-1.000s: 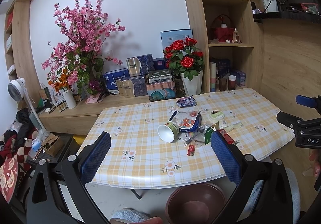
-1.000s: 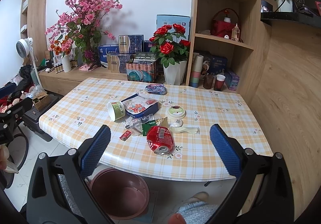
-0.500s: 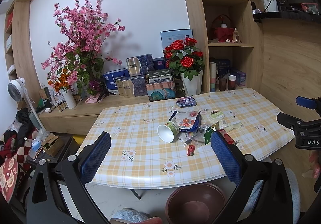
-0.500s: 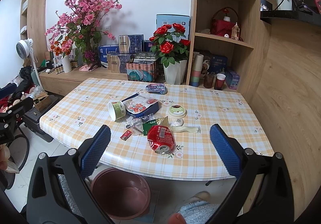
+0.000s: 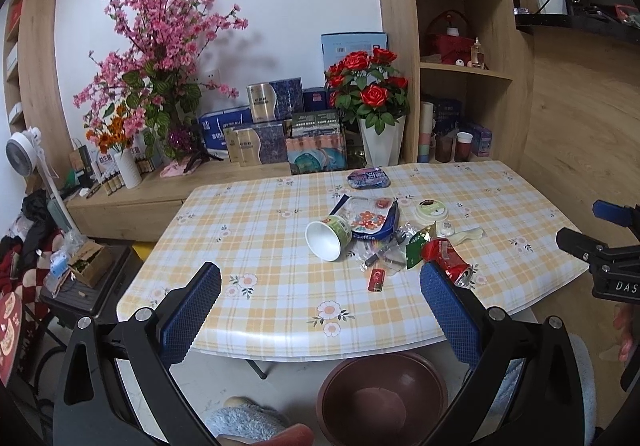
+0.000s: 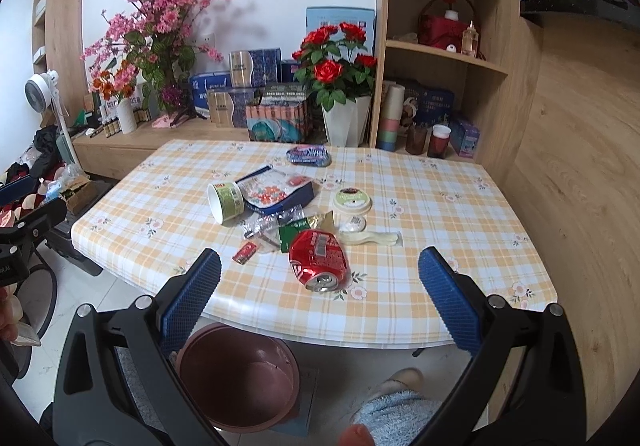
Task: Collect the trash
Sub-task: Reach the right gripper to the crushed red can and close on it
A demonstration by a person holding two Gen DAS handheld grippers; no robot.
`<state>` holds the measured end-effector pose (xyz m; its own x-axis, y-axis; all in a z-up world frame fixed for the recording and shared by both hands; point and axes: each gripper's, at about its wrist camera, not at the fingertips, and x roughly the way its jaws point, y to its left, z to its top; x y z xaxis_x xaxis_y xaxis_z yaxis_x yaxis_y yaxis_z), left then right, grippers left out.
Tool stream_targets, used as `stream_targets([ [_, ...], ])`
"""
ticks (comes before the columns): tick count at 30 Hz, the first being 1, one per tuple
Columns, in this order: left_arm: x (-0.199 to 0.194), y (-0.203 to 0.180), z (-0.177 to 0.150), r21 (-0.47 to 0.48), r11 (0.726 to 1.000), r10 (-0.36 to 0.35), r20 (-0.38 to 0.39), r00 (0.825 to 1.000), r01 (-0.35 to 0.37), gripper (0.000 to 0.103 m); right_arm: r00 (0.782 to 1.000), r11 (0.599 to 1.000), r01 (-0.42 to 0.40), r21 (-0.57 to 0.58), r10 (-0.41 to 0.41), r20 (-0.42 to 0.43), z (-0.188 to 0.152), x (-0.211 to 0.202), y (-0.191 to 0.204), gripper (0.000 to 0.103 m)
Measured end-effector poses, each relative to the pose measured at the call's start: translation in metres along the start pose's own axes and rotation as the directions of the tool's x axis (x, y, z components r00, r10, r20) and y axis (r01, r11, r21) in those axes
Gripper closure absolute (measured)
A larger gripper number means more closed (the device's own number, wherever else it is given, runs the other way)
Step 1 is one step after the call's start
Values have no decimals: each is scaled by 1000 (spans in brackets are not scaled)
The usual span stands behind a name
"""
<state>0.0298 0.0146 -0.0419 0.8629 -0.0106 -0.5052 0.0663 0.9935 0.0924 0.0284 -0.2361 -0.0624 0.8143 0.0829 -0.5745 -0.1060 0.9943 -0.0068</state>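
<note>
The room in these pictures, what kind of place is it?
Most likely a living or dining room in a home. A table with a checked floral cloth carries the trash, wooden shelves hold household goods, and vases of artificial-looking flowers stand on a low cabinet.

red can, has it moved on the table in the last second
No. The red can lies in the same spot by the green wrapper, near the table edge.

Home living room: checked-cloth table [image 5: 280,246], flower vases [image 5: 380,150], wooden shelving [image 6: 444,46], fan [image 5: 22,144].
</note>
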Motion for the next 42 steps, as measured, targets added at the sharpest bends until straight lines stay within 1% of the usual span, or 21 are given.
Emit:
stream_targets([
  [4,17,9,-5,-75,997,-35,-5,999,35,5,1000,1000,9,-2,-9,-30,-6,19,-5,6],
  [6,27,11,-8,-96,994,-54,-2,999,54,5,999,1000,17,4,-17,-38,-12,31,-11,5],
  [8,36,12,-12,-95,994,-60,1,998,60,5,999,999,27,28,-25,-44,-18,43,-18,5],
  [11,56,7,-20,-61,998,-21,-2,1000,21,5,997,998,37,50,-34,-65,-28,64,-31,5],
  [15,81,4,-31,-41,999,-18,-40,999,16,5,992,998,53,14,-51,-116,-36,96,-35,5],
  [17,96,3,-37,-37,999,-18,-79,997,15,5,987,999,38,-15,-40,-155,-38,115,-31,6],
  [19,108,4,-41,-50,999,-18,-112,994,12,5,979,996,71,-50,-79,-187,-40,132,-23,6],
  [21,119,7,-45,-74,997,-18,-134,991,8,5,973,994,58,-88,-76,-216,-41,156,-9,6],
  [23,129,8,-48,-78,997,10,-143,990,-22,5,970,991,59,-121,-86,-229,-43,175,2,6],
  [26,139,8,-50,-54,997,50,-144,988,-58,5,961,982,55,-178,-101,-259,-43,215,19,7],
  [29,149,11,-53,-41,998,44,-155,987,-51,5,950,971,69,-228,-134,-284,-37,253,31,11],
  [32,159,18,-56,-48,998,35,-167,985,-44,5,928,965,52,-256,-141,-344,-33,287,35,12],
  [34,165,20,-58,-47,998,24,-179,984,-33,6,913,966,52,-254,-149,-380,-30,305,30,20],
  [35,170,21,-59,-48,999,8,-193,981,-17,6,909,966,51,-252,-150,-390,-29,311,29,22],
  [36,175,22,-60,-51,999,-10,-209,978,-1,7,904,967,48,-249,-148,-401,-28,317,27,27],
  [38,183,23,-63,-62,998,-46,-239,970,32,23,896,970,34,-241,-136,-423,-28,323,23,33],
  [39,187,23,-64,-68,997,-61,-252,966,45,26,893,975,19,-223,-117,-436,-28,323,19,38],
  [40,190,24,-65,-80,995,-79,-264,961,60,30,890,979,7,-203,-99,-445,-28,322,15,45],
  [41,194,26,-66,-95,993,-95,-271,958,72,33,889,983,-4,-186,-82,-450,-27,321,11,48],
  [42,196,26,-67,-105,991,-108,-275,955,81,35,896,986,-16,-165,-59,-439,-26,316,5,56],
])
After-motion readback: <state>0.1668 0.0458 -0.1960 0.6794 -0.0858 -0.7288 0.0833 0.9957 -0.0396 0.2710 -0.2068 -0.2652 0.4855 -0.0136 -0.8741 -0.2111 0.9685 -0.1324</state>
